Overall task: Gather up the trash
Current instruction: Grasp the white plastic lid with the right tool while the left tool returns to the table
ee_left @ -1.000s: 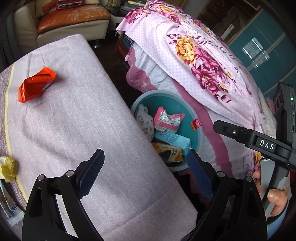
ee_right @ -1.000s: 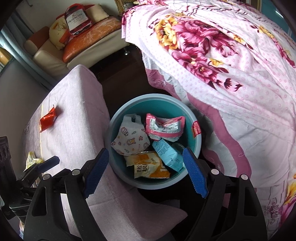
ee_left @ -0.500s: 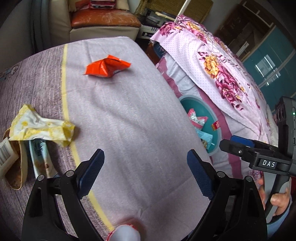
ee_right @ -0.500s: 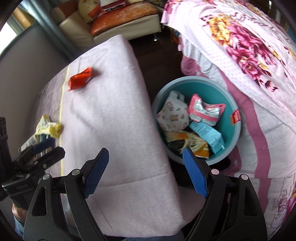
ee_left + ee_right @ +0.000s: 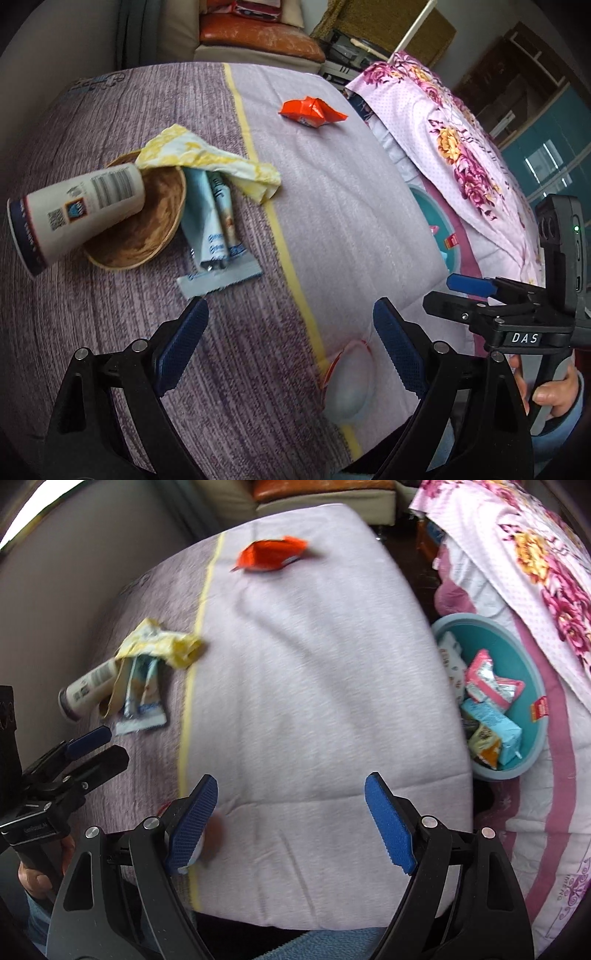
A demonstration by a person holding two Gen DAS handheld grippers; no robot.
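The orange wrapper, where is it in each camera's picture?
Left wrist: the orange wrapper lies near the top, right of the middle, on the pale side of the table cover.
Right wrist: the orange wrapper lies near the top, left of the middle, a bit blurred.
Shared landmark: the yellow stripe on the cover; the wrapper lies to its right in both views.
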